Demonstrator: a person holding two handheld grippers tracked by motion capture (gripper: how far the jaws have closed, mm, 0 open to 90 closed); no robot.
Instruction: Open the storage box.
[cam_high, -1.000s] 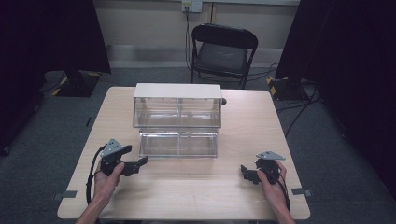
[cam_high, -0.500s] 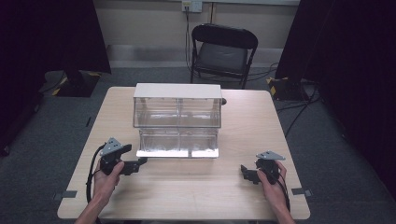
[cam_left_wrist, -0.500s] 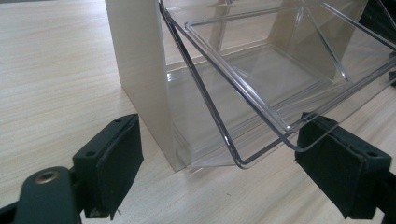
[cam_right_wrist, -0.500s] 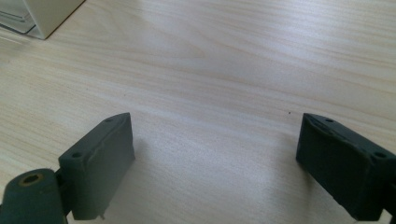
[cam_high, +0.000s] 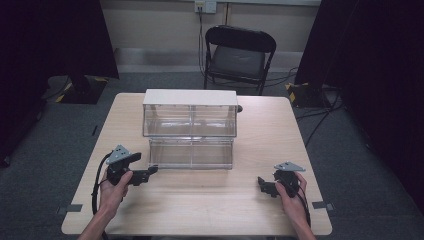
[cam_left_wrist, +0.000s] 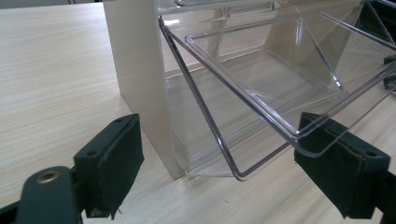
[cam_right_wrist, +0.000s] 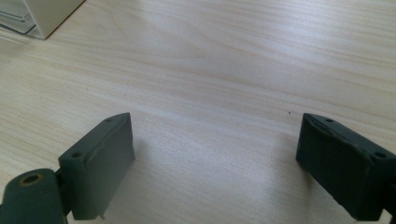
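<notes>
A clear two-tier bin cabinet with a white frame (cam_high: 190, 97) stands mid-table. Its lower clear bin (cam_high: 192, 154) is tilted outward toward me. My left gripper (cam_high: 149, 172) is open at the bin's front left corner. In the left gripper view the gripper (cam_left_wrist: 224, 161) straddles that corner: the white side wall (cam_left_wrist: 137, 70) rises just inside the left pad (cam_left_wrist: 114, 161), and the tilted bin's lip (cam_left_wrist: 299, 142) overlaps the right pad (cam_left_wrist: 341, 170). I cannot tell whether lip and pad touch. My right gripper (cam_high: 262, 186) is open, low over bare wood (cam_right_wrist: 215, 158), holding nothing.
The wooden table (cam_high: 200, 205) has free room in front of the cabinet and on both sides. A black folding chair (cam_high: 240, 55) stands beyond the far edge. Cables (cam_high: 320, 110) lie on the grey floor at right. The cabinet's white corner (cam_right_wrist: 46, 14) appears in the right gripper view.
Hardly anything. The left gripper has shifted very slightly at the bin's corner; the tilted bin and the right gripper stay where they were.
</notes>
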